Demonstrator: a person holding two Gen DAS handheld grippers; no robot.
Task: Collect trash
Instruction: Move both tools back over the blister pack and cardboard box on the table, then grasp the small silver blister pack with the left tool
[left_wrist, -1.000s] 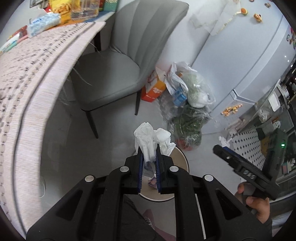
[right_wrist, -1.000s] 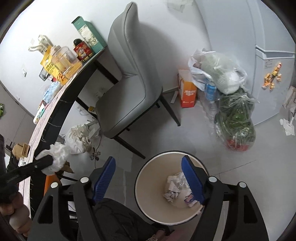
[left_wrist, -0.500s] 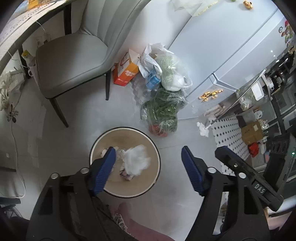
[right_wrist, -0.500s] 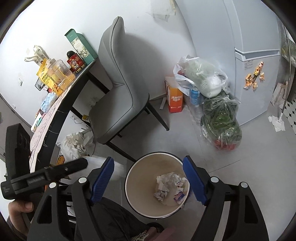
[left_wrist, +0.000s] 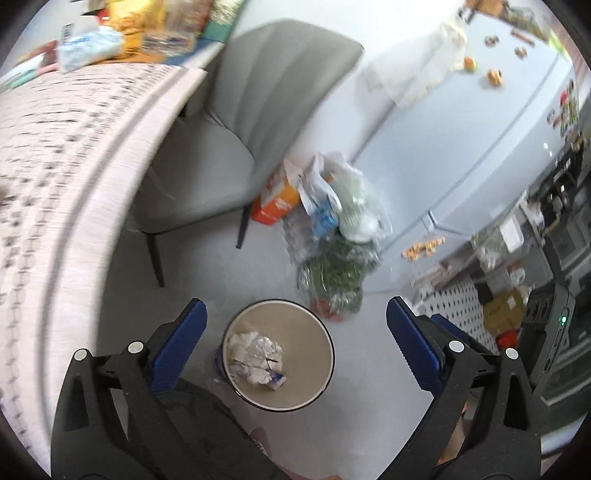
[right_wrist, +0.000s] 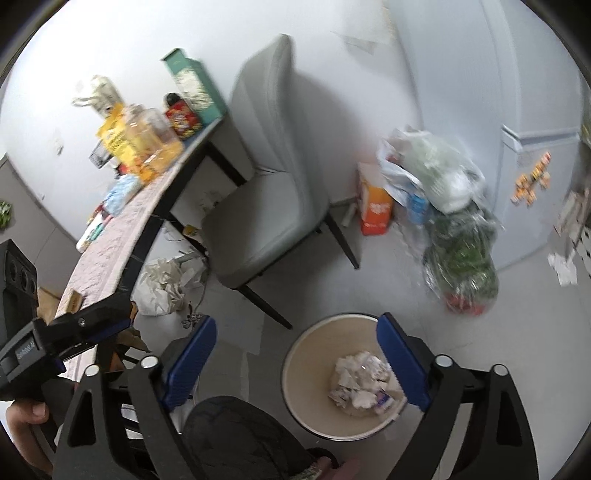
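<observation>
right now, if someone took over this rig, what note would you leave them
Left gripper: open, empty, above the bin.
Right gripper: open, empty, also over the bin.
Crumpled paper lies in the bin with other scraps: that much is done.
Left: a white crumpled heap on the floor under the table may be trash; the tabletop needs checking, it is blurred here.

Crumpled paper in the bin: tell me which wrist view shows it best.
The left wrist view. The crumpled paper lies unobstructed on the bin floor, framed between the open left gripper. In the right wrist view the same pile is partly overlapped by a finger of the open right gripper.
</observation>
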